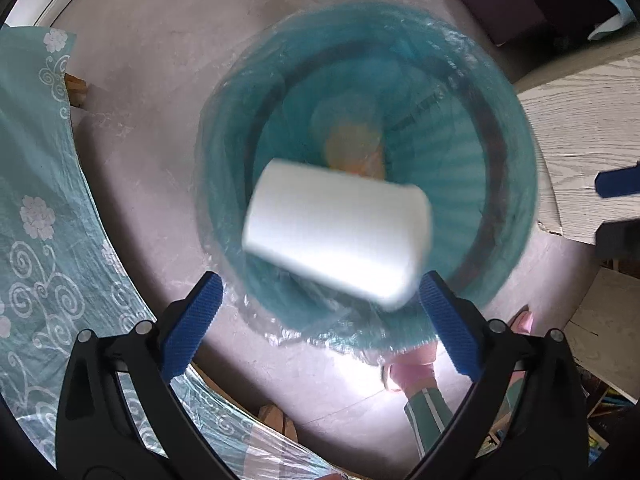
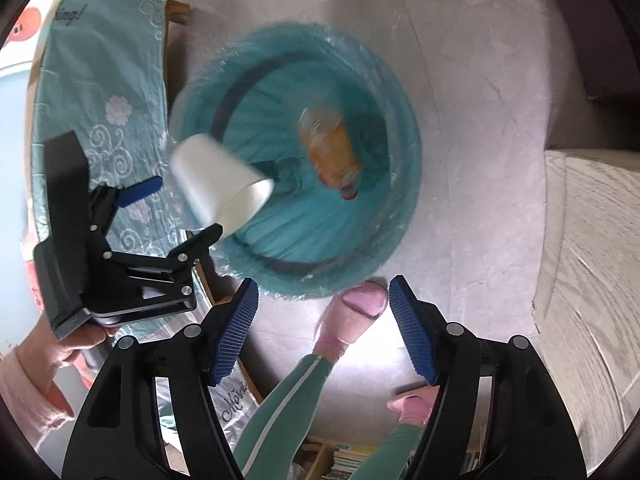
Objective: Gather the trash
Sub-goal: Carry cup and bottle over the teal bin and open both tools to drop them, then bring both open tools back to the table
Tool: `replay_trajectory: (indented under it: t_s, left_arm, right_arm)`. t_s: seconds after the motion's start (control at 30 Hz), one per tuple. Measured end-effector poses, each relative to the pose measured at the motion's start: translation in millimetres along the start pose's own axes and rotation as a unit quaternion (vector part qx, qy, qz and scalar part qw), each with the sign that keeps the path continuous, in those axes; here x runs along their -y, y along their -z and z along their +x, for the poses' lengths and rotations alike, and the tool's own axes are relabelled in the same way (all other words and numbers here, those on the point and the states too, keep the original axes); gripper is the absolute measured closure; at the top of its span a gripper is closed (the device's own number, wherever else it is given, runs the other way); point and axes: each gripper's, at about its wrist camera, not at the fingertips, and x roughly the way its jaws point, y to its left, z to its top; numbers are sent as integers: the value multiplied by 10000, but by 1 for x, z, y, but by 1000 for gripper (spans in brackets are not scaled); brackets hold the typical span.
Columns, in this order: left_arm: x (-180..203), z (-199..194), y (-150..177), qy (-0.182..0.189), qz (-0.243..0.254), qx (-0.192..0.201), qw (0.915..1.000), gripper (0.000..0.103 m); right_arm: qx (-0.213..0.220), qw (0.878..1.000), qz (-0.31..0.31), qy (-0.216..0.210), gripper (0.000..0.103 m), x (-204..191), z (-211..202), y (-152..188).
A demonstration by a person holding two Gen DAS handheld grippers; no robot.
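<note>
Teal floral tablecloth (image 1: 36, 184) left; pink socks (image 2: 360, 304), grey floor (image 2: 472, 128).

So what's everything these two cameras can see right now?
Trash bin: one, dark, lined with a teal bag, on the floor.
Paper cup: one, white, blurred, in mid-air over the bin's mouth, touching neither gripper.
Bottle: one, orange, lying inside the bin.
Tablecloth: one, teal with white flowers, beside the bin.
Wooden board: one, pale grey, across the bin from the tablecloth.
Books: several, mixed colours, near the person's feet.
Feet: two, pink socks, green trousers, by the bin.
Left gripper: black, blue pads, open.
Right gripper: same, open.
</note>
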Motion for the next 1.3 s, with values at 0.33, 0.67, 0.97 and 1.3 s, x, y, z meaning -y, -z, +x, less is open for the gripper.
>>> replay_trajectory:
  t_s: [0.33, 0.67, 0.97, 1.3]
  left_arm:
    - [7, -93, 16, 308, -293, 482, 9979, 7]
    - [78, -317, 47, 280, 1036, 1107, 9880, 7]
    - [247, -480, 8, 793, 3048, 2030, 9272, 7]
    - [515, -497, -3, 1286, 4851, 2046, 8404, 7]
  right_arm:
    - [850, 9953, -430, -188, 34, -42, -133, 87]
    - [2551, 9630, -554, -670, 27, -67, -364, 254]
    - [3852, 9174, 992, 153, 26, 56, -480, 421]
    - [4215, 8402, 3261, 1007, 25, 242, -497, 567]
